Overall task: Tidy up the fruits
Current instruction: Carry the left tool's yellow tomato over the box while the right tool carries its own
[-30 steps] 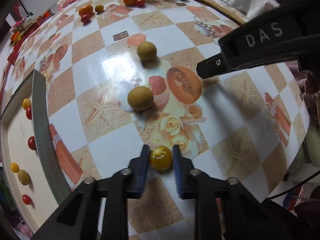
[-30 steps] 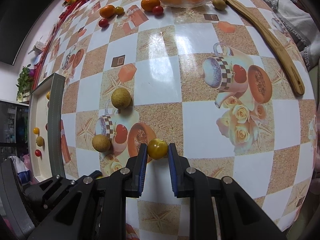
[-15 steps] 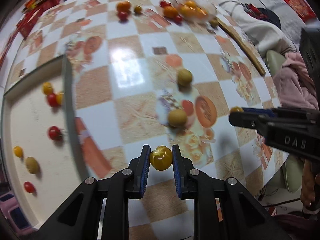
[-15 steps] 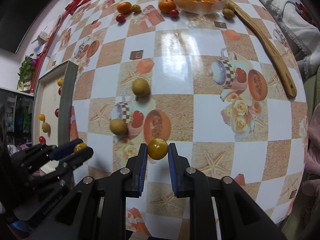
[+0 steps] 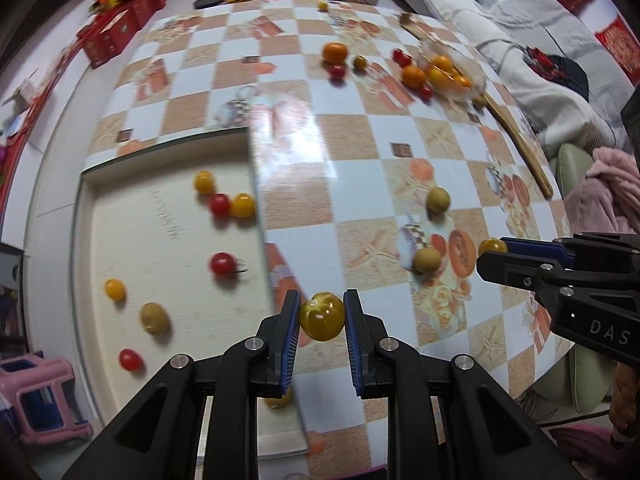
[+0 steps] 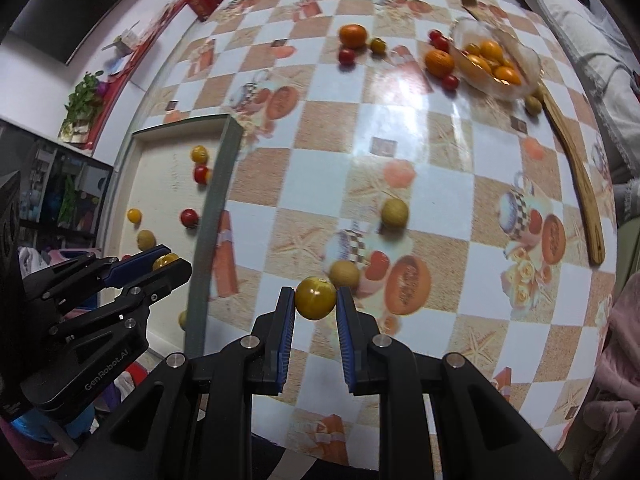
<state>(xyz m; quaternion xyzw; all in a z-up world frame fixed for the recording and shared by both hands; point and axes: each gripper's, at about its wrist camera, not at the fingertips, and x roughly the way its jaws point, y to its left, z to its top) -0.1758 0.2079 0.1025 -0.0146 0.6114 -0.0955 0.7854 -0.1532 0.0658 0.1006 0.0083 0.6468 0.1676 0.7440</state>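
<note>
My left gripper (image 5: 322, 316) is shut on a yellow tomato (image 5: 322, 315) and holds it above the right rim of a shallow tray (image 5: 256, 200). The tray holds several small red and yellow tomatoes and a brownish fruit (image 5: 154, 318). My right gripper (image 6: 314, 300) is shut on another yellow tomato (image 6: 315, 297), above the table near two brownish fruits (image 6: 345, 273) (image 6: 395, 212). The left gripper also shows in the right wrist view (image 6: 166, 266), over the tray. The right gripper shows in the left wrist view (image 5: 494, 250).
A glass bowl (image 6: 516, 46) of oranges stands at the far right, with loose oranges (image 6: 353, 35) and red tomatoes (image 6: 347, 56) around it. A wooden spatula (image 6: 576, 172) lies along the right edge. Red boxes (image 5: 116, 32) and packets crowd the far end.
Both grippers have swung left with their tomatoes. The left gripper now hangs over the tray's rim, and the tray fills more of both views.
</note>
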